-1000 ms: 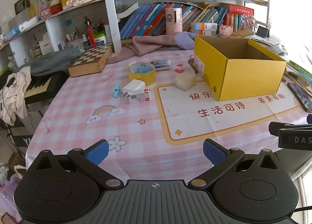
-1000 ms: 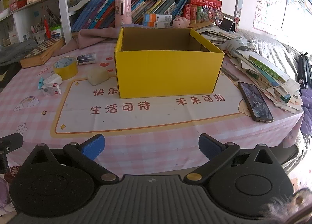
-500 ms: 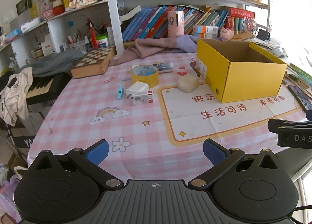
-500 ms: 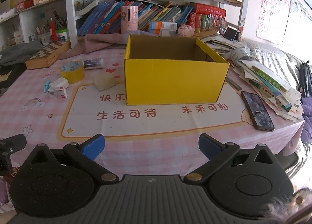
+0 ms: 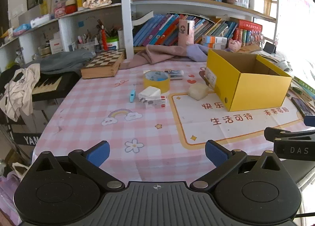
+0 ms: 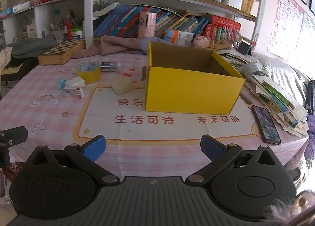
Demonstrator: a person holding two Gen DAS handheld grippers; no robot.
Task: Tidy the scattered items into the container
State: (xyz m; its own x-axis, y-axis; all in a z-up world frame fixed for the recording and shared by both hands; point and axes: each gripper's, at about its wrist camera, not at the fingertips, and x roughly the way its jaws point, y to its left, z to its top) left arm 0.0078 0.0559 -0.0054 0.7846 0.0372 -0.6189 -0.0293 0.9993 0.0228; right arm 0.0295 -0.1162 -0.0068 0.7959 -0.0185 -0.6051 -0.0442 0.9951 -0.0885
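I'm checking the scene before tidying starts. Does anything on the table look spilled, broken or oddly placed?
Nothing looks spilled or broken. The yellow box stands upright and open. The tape roll, white block, small white packs and blue clip simply lie scattered left of it. A phone lies near the table's right edge.

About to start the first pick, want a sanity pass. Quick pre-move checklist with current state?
1. Left gripper open and empty: ok.
2. Right gripper open and empty: ok.
3. Yellow cardboard box upright, top open, what shows of the interior bare: ok.
4. Items out in the open: yellow tape roll, pale block, white packet on the small red-and-white box, blue clip: ok.
5. Either gripper at an item: not ok, both hang over the near table edge.
6. Dark flat box clear of the tape roll: cannot tell.
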